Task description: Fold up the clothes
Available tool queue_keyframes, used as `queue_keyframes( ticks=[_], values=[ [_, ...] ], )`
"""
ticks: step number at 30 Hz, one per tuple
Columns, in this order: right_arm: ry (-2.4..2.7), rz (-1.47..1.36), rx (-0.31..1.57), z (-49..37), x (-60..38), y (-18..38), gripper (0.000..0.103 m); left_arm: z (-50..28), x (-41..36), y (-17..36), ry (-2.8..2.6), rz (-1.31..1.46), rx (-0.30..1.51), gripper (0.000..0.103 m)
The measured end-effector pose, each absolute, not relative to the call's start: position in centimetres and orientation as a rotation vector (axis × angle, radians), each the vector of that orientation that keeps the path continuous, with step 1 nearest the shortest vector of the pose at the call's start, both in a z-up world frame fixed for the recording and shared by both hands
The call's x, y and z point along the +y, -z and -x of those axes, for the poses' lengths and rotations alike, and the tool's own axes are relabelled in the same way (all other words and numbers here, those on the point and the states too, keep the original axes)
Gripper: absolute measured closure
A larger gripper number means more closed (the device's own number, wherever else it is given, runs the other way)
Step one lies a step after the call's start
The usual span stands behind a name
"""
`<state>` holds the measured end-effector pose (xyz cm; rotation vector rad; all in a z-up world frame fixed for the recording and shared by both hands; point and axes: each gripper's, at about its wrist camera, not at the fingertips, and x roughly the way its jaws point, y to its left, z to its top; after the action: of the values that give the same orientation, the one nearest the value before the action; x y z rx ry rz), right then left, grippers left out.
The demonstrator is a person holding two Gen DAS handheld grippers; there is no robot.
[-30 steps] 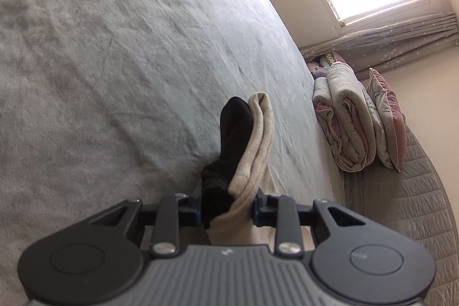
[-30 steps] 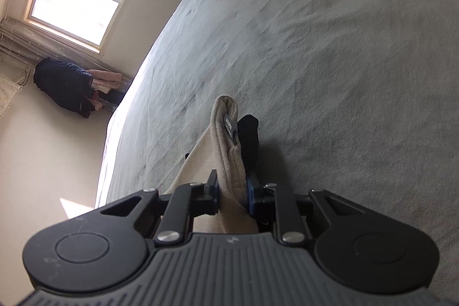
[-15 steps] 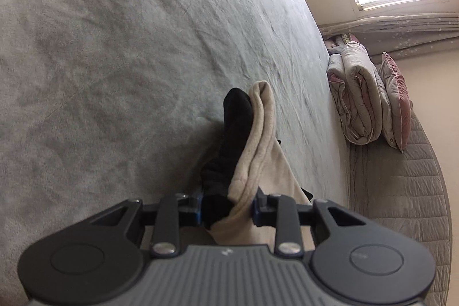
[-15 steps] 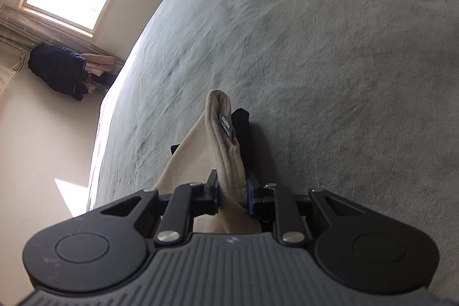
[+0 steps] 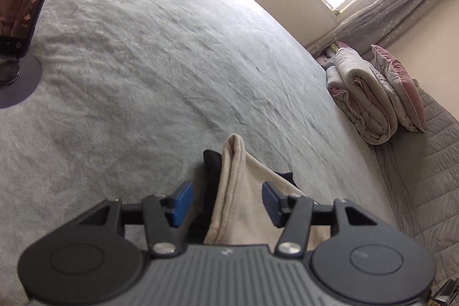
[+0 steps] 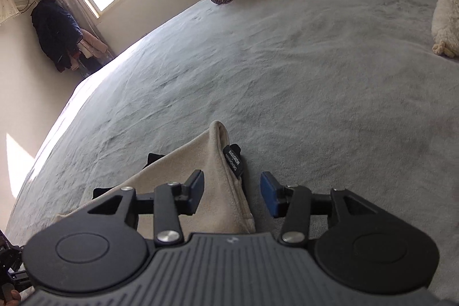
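- The beige garment, with black fabric under it, lies on the grey bed cover, its folded corners rising between the fingers of both grippers.
- The left gripper is letting go — its jaws are opening, and the blue pads stand clear of the cloth on either side; the beige fold and the black layer sit in the gap, nearer the right-hand pad.
- The right gripper is also opening: the garment's other corner, with a small black label, sits between the jaws, against the left-hand finger, with bare cover before the other pad.
- A rolled quilt and a pink pillow lie well apart from the garment, toward the cover's far right edge in the left view.
- A white plush thing rests at the cover's right edge in the right view.
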<state>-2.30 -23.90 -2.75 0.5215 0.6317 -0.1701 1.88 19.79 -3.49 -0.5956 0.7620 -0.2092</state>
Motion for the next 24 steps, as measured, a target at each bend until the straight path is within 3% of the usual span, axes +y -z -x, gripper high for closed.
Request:
queue_keyframes(
  ticks=[8, 15, 20, 24],
  values=[
    [0.082, -0.226, 0.536, 1.9, -18.5, 3.5, 0.052, -2.5, 12.8, 2.8, 0.35, 0.274, 0.63, 0.044],
    [0.003, 0.075, 0.441, 0.9, -15.8, 6.4, 0.052, -4.2, 11.9, 5.8, 0.31, 0.065, 0.534, 0.044],
    [0.024, -0.082, 0.515, -1.1, -19.8, 8.7, 0.049, -5.4, 13.2, 7.6, 0.288, 0.035, 0.557, 0.045],
    [0.029, -0.2, 0.534, -2.1, -22.9, 8.9, 0.062, -6.2, 14.7, 8.0, 0.295, 0.101, 0.57, 0.047]
  ],
)
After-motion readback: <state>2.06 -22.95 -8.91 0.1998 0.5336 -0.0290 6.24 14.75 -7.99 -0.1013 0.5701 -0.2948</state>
